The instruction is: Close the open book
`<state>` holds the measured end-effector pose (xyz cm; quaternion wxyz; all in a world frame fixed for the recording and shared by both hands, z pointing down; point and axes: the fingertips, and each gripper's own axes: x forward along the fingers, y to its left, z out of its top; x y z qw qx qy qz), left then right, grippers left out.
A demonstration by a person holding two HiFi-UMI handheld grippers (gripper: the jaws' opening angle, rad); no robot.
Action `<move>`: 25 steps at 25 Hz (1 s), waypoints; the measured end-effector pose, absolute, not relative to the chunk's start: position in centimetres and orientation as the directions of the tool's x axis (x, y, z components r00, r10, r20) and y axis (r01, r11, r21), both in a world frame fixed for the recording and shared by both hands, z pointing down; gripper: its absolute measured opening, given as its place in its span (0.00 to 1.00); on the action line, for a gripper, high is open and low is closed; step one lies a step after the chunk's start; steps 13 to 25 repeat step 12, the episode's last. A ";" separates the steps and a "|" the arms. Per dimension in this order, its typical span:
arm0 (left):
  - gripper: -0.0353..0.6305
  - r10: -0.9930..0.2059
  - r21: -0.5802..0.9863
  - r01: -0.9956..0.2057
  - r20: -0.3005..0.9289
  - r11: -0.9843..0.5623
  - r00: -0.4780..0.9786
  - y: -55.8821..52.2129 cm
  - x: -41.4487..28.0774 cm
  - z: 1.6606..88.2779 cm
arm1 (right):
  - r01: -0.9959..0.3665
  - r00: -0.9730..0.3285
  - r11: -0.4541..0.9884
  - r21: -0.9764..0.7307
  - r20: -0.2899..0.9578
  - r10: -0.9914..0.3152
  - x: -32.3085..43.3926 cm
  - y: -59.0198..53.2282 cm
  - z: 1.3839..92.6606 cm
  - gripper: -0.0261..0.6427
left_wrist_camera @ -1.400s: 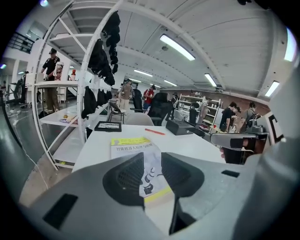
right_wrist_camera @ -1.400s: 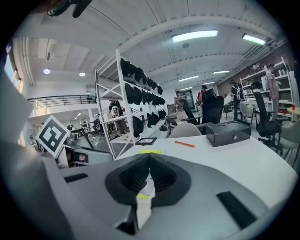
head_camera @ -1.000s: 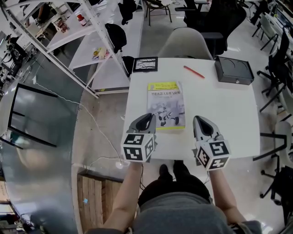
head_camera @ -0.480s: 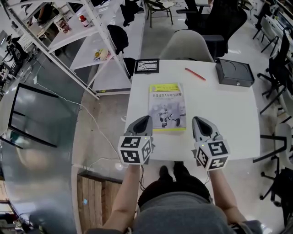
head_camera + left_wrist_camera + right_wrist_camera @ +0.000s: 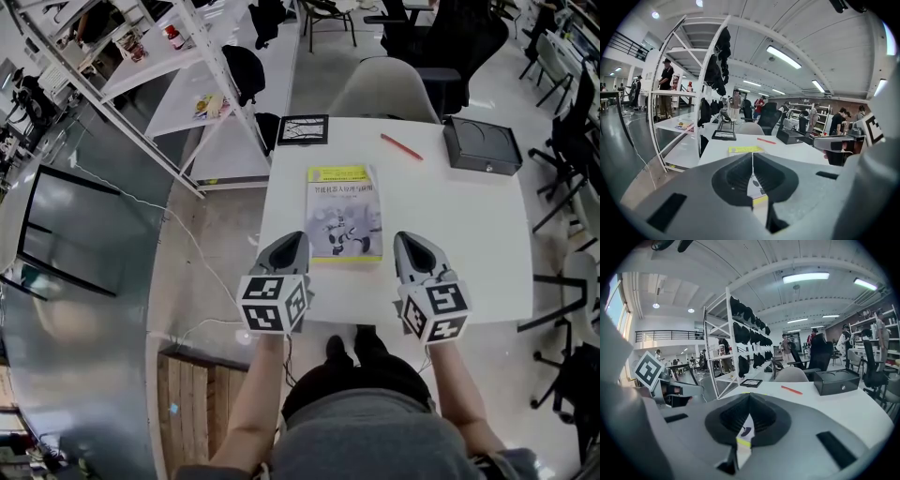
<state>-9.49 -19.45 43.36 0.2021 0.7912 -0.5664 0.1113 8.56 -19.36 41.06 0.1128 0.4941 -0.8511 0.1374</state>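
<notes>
Looking down, I see table (image 5: pixel 469 234) w/ book (image 5: pixel 344 214) lying closed near its middle. L gripper (image 5: pixel 296 238) and R gripper (image 5: pixel 403 239) are just beside its near corners, both jaws pressed together, nothing between.

1. I'm looking down on a white, square surface (image 5: pixel 469 234) with rounded corners.
2. A book (image 5: pixel 344 214) lies flat on it, closed and cover up. A yellow band crosses the far end of the cover and a robot figure is printed lower down. The book sits a little left of the middle, its long sides running away from me.
3. A red pen (image 5: pixel 401 147) lies slantwise beyond the book and to its right, apart from it.
4. A flat black box (image 5: pixel 481 145) sits at the far right corner, near the pen but not touching it.
5. A black-framed panel (image 5: pixel 302 130) with a pale face sits at the far left corner, beyond the book's far end and apart from it.
</notes>
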 end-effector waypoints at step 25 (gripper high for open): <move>0.07 -0.859 0.193 -0.941 0.387 -0.279 0.334 -19.1 -9.4 42.9 | -0.871 -0.488 0.477 -0.115 0.318 -0.813 9.0 -19.0 40.6 0.04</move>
